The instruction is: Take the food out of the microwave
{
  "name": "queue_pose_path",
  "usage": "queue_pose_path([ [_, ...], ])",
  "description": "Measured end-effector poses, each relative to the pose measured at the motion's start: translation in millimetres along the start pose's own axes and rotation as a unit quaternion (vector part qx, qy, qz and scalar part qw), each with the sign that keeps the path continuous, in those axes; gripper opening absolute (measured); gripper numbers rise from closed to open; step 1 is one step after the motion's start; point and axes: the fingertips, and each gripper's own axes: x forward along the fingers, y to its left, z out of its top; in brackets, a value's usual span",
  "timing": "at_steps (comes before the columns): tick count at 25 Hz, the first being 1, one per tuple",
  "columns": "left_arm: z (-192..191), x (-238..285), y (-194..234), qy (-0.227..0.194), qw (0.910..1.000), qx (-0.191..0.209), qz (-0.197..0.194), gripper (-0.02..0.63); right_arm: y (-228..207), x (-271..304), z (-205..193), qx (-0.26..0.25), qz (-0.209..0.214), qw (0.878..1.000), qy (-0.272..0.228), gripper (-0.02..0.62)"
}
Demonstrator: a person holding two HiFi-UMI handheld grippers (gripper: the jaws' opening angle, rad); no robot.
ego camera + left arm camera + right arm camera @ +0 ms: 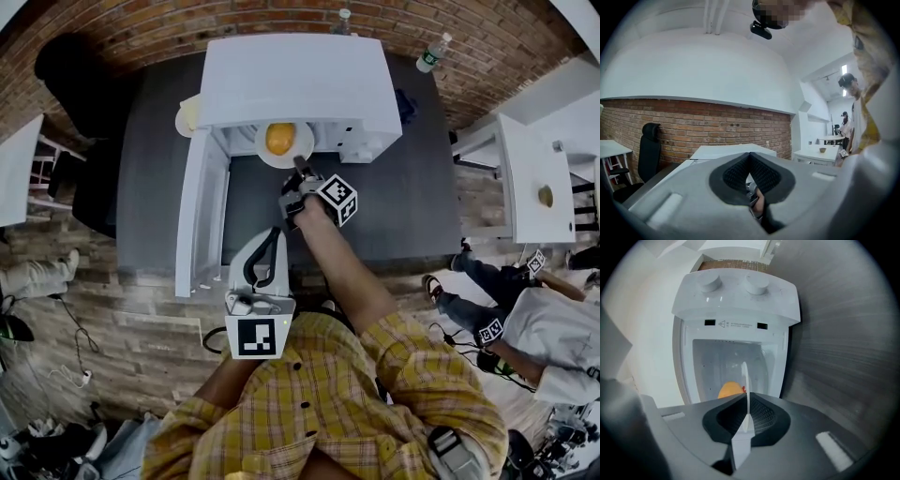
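step: I judge this is the pull-out. The plate (pixel 302 150) with the orange food (pixel 279 138) sits at the mouth of the microwave (pixel 300 80), part inside, part over the table (pixel 412 187). Door (pixel 192 216) is swung wide to the left.
right gripper (pixel 302 173): jaws closed on the near rim of the plate. Its own view shows the rim edge-on, pinched between the pads.
left gripper (pixel 265 246): held back near my body, well apart from the microwave, aimed at the brick wall. Jaws together, nothing between them.
next: draw the plate straight back and level, clear of the cavity lip, then set it down on the table.
risk: it's a one-edge pinch, so the plate could droop and the food roll off. I'd go slow, with the left ready to support.
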Motion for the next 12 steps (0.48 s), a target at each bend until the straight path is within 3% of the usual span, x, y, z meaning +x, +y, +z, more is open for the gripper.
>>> queue_pose_path([
  [12,24,-24,-19,-0.032,0.9993,-0.005,0.021,0.002,47,-73,-20,0.003,0.007,1.0,0.019,0.017],
])
